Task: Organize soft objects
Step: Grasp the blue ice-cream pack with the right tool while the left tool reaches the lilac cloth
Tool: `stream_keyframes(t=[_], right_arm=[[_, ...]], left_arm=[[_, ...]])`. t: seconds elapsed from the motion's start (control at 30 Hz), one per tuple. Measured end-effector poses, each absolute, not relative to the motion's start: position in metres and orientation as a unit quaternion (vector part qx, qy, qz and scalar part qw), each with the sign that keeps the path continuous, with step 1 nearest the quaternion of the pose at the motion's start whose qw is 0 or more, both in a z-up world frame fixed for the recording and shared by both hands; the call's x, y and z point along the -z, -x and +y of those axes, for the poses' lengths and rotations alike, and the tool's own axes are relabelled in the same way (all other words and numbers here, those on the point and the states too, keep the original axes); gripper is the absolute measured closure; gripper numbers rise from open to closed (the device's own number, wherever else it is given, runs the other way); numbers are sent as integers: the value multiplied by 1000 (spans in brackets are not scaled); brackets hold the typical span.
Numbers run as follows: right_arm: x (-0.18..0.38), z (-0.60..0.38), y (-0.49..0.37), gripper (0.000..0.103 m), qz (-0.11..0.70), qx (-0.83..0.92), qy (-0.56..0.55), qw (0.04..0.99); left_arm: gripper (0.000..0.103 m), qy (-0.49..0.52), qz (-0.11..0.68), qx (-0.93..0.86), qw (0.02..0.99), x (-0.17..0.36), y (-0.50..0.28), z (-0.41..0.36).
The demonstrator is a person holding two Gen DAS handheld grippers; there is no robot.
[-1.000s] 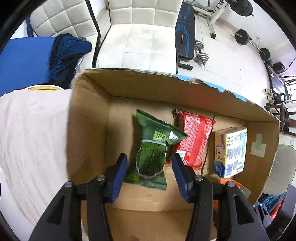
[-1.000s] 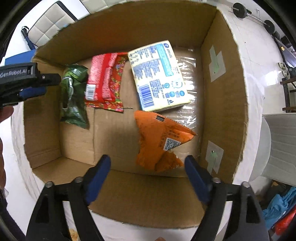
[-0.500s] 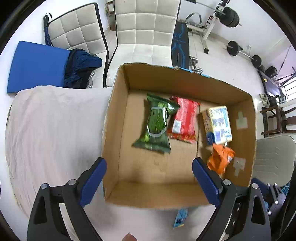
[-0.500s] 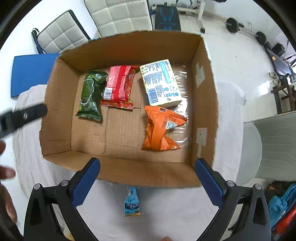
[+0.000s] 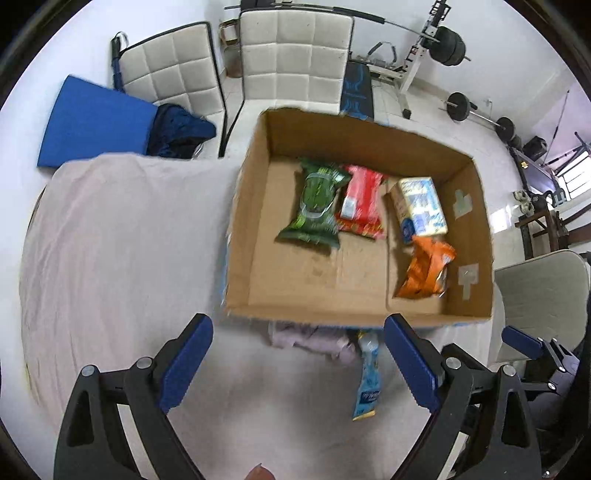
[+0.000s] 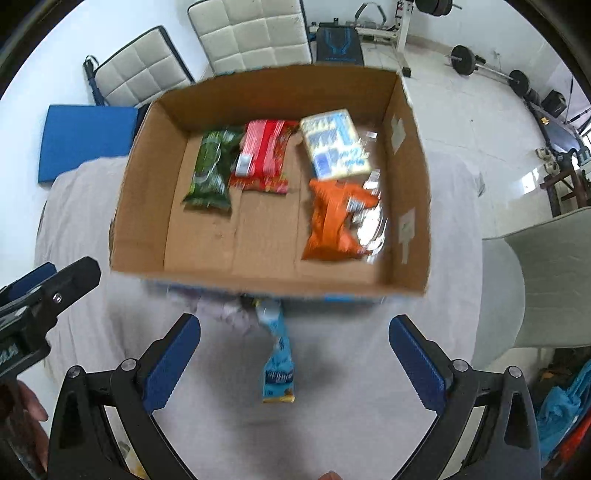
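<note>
In the left wrist view, these are the things I see:
Left gripper [image 5: 297, 363]: I hold it above the sheet with the jaws spread wide; there is nothing between the blue pads.
Cardboard box [image 5: 354, 315]: it stands on the white sheet [image 5: 122, 236], at 12 to 1 o'clock from my gripper, open on top.
Green packet [image 5: 316, 201]: it lies flat on the box floor at the far left, and its right edge touches the red packet [image 5: 360, 205].
Pale box-shaped pack [image 5: 419, 208]: it is to the right of the red one, near the far right corner.
Orange packet [image 5: 424, 267]: crumpled, it is just in front of the pale pack, by the right wall.
Light blue sachet [image 5: 367, 378]: it lies outside the box on the sheet, between my pads but below them, and its top end goes under the near wall.
Right gripper: only one blue finger [image 5: 522, 341] shows, at 3 o'clock.

In the right wrist view:
Right gripper [image 6: 293, 363]: it is also wide open and holds nothing.
Sachet [image 6: 279, 363]: it lies on the sheet at 12 o'clock, close in front, with one end at the foot of the box [image 6: 258, 282].
Packets: green [image 6: 212, 168], red [image 6: 264, 155], pale pack [image 6: 334, 147] and orange [image 6: 332, 219] all lie inside; the view is blurred, so I cannot read the labels.
Left gripper: one black finger [image 6: 55, 288] enters at 9 o'clock; from here I cannot tell its opening.
Chairs [image 6: 255, 33]: white padded ones stand behind the table.
</note>
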State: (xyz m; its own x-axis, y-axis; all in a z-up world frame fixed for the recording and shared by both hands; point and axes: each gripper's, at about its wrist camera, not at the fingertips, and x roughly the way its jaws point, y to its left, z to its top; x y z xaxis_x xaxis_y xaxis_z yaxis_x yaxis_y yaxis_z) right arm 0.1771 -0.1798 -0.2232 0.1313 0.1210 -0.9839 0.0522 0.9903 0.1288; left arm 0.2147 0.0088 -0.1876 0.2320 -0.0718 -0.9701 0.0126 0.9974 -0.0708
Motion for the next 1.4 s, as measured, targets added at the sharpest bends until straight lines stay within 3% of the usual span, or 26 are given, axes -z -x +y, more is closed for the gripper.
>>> stream_keyframes(t=[0.23,0.5,0.6,0.73,0.77,0.83,1.03,1.4], right_arm=[[279,-160,-136,0,693,-34,-73,716],[351,-148,-130,0,727,-21,-71,682],[375,-144,-130,11,744,-15,-75,664],[392,-138,-129,46,755,-8,-74,651],[392,-137,-128,47,752,-4,-70,656],[390,-134,-127,64,747,2,-61,662],[386,-131,-124,71,746,6,-59,663],[346,-199,-93,72,721,27,-94,686]], left_arm=[[8,63,661,14,748,240,-170,30],[8,41,702,-33,710,311,-146,44],[8,36,711,-40,701,326,-143,45],[8,28,720,-44,692,339,-140,43],[8,28,721,-44,691,342,-139,43],[8,27,723,-42,689,346,-139,42],[8,22,726,-38,687,349,-136,39],[8,35,716,-8,698,326,-154,13]])
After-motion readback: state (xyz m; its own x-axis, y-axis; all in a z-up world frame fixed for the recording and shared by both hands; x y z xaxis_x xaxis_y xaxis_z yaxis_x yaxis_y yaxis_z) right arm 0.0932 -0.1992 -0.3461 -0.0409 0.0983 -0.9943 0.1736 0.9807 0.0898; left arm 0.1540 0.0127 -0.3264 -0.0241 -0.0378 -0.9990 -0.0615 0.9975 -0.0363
